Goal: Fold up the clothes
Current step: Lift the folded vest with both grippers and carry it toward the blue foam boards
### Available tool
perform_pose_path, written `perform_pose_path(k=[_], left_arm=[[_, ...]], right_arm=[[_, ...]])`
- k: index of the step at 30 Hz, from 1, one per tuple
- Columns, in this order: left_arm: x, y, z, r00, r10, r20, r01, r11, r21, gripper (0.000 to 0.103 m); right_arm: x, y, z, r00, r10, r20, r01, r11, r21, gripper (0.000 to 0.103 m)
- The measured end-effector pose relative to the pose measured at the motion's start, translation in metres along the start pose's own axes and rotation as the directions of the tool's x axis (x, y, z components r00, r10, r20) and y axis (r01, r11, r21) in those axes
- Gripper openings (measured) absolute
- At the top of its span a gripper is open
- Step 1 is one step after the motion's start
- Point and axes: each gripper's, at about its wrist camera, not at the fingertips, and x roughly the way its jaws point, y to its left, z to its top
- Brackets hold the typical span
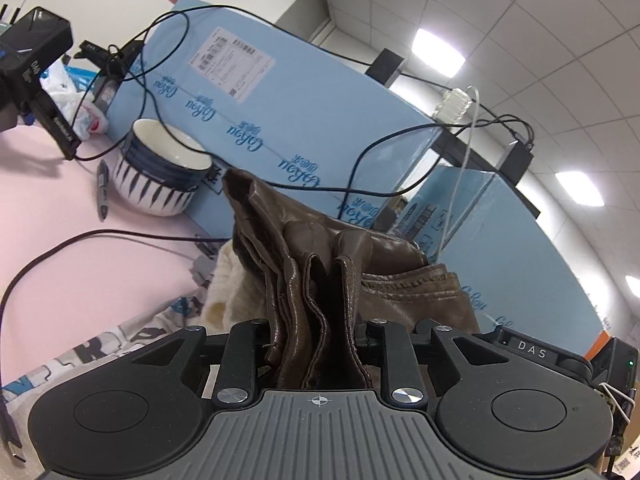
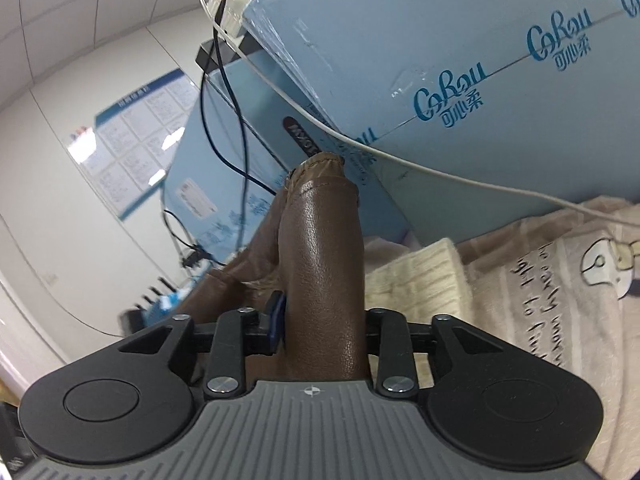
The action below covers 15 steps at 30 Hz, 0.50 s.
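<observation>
A brown leather garment (image 1: 316, 264) rises in bunched vertical folds out of my left gripper (image 1: 316, 320), whose jaws are shut on it; the fingertips are hidden behind the leather. In the right wrist view a smooth rolled fold of the same brown leather (image 2: 324, 264) fills the gap of my right gripper (image 2: 320, 320). Its blue left pad (image 2: 276, 316) lies against the fold, and the right pad is hidden. The stitched hem (image 2: 320, 162) stands above, close to a blue carton.
Large blue cartons (image 1: 280, 92) (image 2: 480, 80) stand close behind, with black cables draped over them. A striped bowl (image 1: 160, 168) and a pen (image 1: 103, 190) sit on the pink tabletop (image 1: 60, 200). A cream knit (image 2: 420, 280) and a beige printed cloth (image 2: 560, 300) lie underneath.
</observation>
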Motion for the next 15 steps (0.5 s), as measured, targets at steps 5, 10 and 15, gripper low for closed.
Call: perform_pose_path(k=[5, 10, 15], left_arm=[[-0.001, 0.0, -0.002, 1.0, 0.028, 0.003, -0.028, 1.0, 0.004, 0.03], [-0.002, -0.002, -0.003, 0.998, 0.062, 0.005, -0.063, 0.998, 0.028, 0.037], [-0.006, -0.003, -0.003, 0.994, 0.107, 0.031, -0.108, 0.994, 0.032, 0.057]], right_arm=[[0.005, -0.005, -0.004, 1.0, -0.026, -0.006, 0.026, 1.0, 0.003, 0.035], [0.008, -0.008, -0.007, 0.999, -0.051, -0.005, 0.051, 0.999, -0.011, 0.041], [0.01, -0.012, -0.009, 0.997, -0.079, 0.001, 0.079, 0.997, -0.023, 0.049]])
